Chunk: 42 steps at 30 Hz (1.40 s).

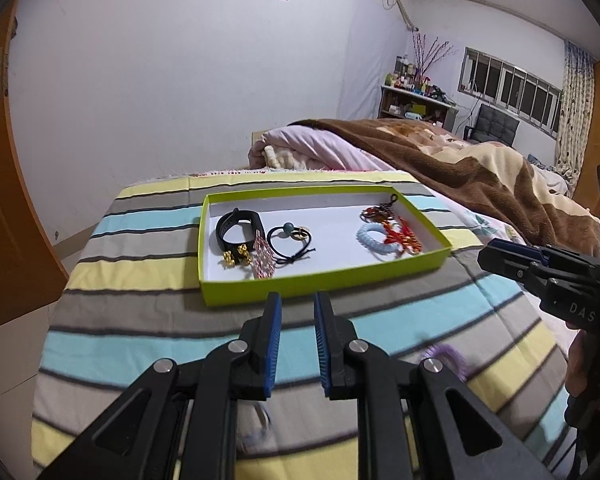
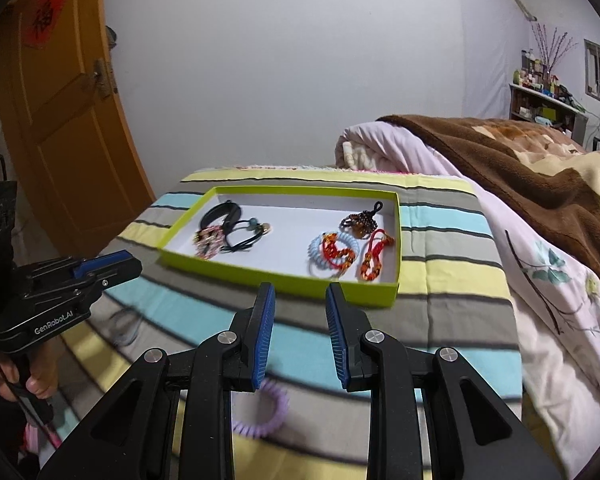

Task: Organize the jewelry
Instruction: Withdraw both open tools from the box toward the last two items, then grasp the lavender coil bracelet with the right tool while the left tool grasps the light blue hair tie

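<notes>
A: Where is the jewelry?

B: Most of it lies in the lime-green tray (image 1: 324,280) on the striped bedspread (image 1: 148,224). At the tray's left end are a black wristband (image 1: 238,226), some small gold charms (image 1: 236,258), a pink beaded piece (image 1: 263,260) and a black hair tie with a teal bead (image 1: 290,240). At the right end are a pale blue coil hair tie (image 1: 374,240), red-and-orange beaded bracelets (image 1: 404,238) and a brown beaded charm (image 1: 378,212).

A: Anything outside the tray?

B: Yes, 1 purple coil hair tie (image 2: 266,416) lies on the bedspread, near the tray's front wall and under the right gripper (image 2: 300,336). A thin dark loop (image 2: 124,328) also lies on the stripes by the left gripper; it is too blurred to name.

A: How do the fingers stand?

B: The left gripper (image 1: 296,340) has its 2 blue pads (image 1: 274,340) narrowly parted with nothing between them. The right gripper's pads (image 2: 262,340) are parted a little wider, also holding nothing. Both hover over the bedspread just short of the tray.
</notes>
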### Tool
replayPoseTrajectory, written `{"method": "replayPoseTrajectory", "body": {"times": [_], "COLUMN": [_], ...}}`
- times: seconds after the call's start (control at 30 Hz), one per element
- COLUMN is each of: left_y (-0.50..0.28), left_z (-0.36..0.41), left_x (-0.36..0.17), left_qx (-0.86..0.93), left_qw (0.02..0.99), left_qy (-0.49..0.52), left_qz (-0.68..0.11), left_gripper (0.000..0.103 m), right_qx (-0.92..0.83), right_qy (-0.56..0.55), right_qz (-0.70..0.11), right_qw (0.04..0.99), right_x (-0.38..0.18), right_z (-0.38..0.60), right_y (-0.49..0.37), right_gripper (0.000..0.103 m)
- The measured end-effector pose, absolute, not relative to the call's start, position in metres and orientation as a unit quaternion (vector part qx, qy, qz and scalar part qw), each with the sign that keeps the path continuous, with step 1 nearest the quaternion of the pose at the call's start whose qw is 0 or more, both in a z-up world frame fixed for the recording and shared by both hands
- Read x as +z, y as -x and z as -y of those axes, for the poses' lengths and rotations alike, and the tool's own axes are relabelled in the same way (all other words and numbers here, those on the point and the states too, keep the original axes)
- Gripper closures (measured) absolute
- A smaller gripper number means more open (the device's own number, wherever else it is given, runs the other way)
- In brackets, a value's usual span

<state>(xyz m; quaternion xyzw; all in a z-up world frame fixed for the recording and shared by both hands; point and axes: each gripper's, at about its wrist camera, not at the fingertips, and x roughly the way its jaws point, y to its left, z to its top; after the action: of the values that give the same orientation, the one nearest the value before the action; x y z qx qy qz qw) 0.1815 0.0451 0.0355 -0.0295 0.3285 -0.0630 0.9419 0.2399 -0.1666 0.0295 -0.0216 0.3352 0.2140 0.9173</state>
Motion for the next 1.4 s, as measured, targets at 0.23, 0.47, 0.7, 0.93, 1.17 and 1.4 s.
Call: {"method": "replayPoseTrajectory", "body": {"times": [0.23,0.47,0.7,0.93,1.17,1.4], "left_y": [-0.138,-0.104,-0.078,-0.062,-0.062,-0.069], "left_z": [-0.041,-0.038,-0.033,-0.037,-0.042,-0.047], "left_x": [0.045,0.046,0.038,0.032,0.025,0.019], "left_qx": [-0.050,-0.040,-0.035,-0.023,-0.011,-0.001], "left_qw": [0.950,0.955,0.955,0.956,0.955,0.953], "left_qy": [0.033,0.034,0.036,0.038,0.040,0.042], "left_qz": [-0.306,-0.292,-0.292,-0.290,-0.292,-0.299], "left_gripper": [0.086,0.086,0.086,0.086,0.086,0.086], "right_qx": [0.217,0.218,0.219,0.214,0.212,0.209], "right_qy": [0.026,0.024,0.023,0.018,0.020,0.021], "right_qz": [-0.324,-0.318,-0.322,-0.324,-0.331,-0.339], "right_qw": [0.920,0.923,0.921,0.921,0.919,0.917], "right_x": [0.035,0.036,0.031,0.028,0.023,0.017], "right_z": [0.170,0.173,0.177,0.182,0.181,0.178], "right_y": [-0.192,-0.154,-0.130,-0.123,-0.126,-0.132], "right_gripper": [0.076,0.076,0.076,0.076,0.076,0.076]}}
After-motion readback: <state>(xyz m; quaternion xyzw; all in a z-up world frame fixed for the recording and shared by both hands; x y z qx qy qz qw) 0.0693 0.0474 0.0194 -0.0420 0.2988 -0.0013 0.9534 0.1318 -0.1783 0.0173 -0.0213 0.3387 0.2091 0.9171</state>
